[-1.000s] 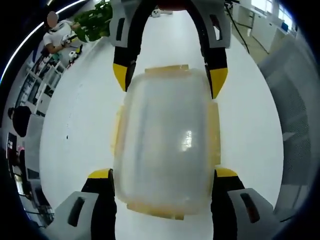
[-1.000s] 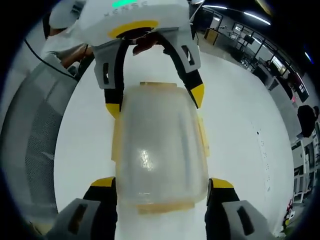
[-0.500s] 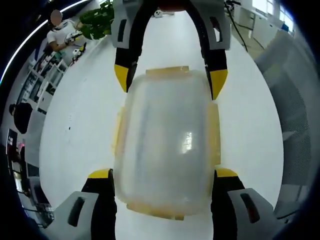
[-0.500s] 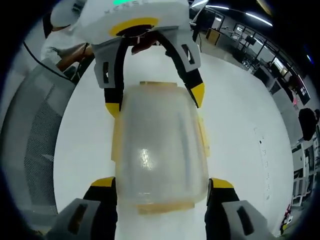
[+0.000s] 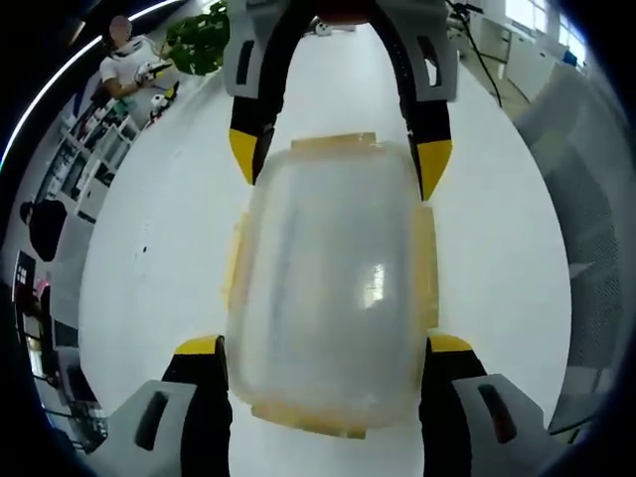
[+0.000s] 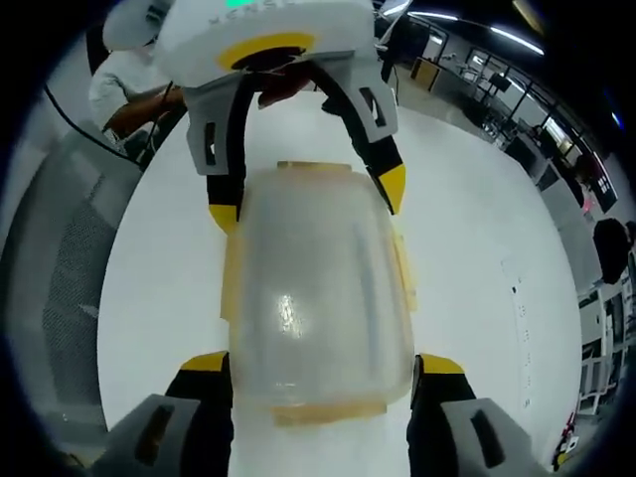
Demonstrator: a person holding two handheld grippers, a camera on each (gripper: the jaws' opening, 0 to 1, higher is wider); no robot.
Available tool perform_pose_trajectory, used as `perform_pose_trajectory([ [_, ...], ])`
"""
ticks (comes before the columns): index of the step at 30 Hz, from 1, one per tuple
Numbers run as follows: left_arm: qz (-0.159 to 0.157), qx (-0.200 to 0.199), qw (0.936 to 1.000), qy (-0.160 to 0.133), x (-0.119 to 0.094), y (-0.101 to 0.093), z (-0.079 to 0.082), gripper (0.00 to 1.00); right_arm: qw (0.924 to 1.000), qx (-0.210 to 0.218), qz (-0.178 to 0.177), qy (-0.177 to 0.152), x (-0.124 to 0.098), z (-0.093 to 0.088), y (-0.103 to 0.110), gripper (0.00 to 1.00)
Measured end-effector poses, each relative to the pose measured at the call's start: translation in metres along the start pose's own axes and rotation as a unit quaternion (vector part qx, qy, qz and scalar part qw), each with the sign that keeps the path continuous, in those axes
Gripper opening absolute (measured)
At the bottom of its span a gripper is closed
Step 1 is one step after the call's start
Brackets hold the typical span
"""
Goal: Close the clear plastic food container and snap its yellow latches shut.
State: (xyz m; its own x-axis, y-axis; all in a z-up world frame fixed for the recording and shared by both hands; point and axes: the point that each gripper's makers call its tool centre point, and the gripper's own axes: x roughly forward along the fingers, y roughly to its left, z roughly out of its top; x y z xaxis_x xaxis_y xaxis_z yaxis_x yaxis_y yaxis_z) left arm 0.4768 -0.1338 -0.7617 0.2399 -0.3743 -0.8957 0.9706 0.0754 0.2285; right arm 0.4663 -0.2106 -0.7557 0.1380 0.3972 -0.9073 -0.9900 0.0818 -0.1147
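Container [image 5: 328, 288], clear with yellow latches [image 5: 426, 266], sits lidded on a white tabletop [image 5: 159, 248]; left gripper [image 5: 323, 350] and right gripper [image 6: 323, 364] clasp opposite ends.

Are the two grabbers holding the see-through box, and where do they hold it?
Yes. The left gripper and right gripper each clamp an opposite end of the clear container, jaws against its long sides.

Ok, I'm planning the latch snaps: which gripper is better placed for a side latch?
The left gripper, marginally: its jaws straddle the container with one tip beside a side latch; the right gripper has its tips further off.
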Motion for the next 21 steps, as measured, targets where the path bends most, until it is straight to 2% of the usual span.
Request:
perform_pose_trajectory([
  [21, 0.005, -0.003, 1.0000, -0.003, 0.010, 0.034, 0.001, 0.76, 1.0000, -0.001, 0.001, 0.000, 0.004, 0.000, -0.035, 0.71],
])
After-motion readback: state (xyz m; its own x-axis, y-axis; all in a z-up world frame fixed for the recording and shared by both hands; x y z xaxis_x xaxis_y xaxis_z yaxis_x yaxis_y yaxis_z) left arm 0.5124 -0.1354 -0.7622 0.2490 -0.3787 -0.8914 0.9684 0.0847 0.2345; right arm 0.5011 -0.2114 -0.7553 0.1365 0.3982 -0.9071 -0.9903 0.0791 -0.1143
